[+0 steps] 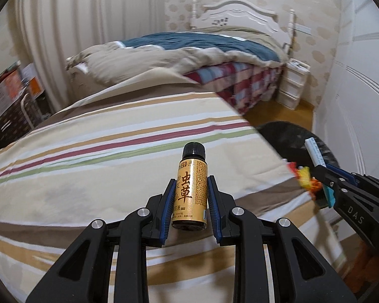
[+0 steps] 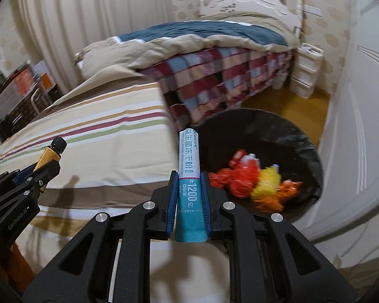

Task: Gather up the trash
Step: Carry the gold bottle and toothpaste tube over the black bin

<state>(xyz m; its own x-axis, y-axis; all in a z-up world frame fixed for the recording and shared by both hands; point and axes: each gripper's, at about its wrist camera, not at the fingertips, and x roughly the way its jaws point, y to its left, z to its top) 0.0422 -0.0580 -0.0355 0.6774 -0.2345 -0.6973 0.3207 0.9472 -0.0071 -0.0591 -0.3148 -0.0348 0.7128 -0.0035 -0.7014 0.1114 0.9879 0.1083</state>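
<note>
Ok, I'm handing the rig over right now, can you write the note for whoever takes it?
Left tool: shut on a small gold-labelled bottle with a black cap, held upright over the striped bedsheet.
Right tool: shut on a white and teal powder sachet, at the near rim of the black-lined trash bin.
Bin stands on the floor beside the bed; red, yellow and orange wrappers already lie in it.
Done: both items picked up.
Left: drop the sachet in, then bring the bottle over the bin and release it. I see no other trash on the sheet from these views.

One bottle (image 1: 192,186), one sachet (image 2: 190,174), one bin (image 2: 303,136).
</note>
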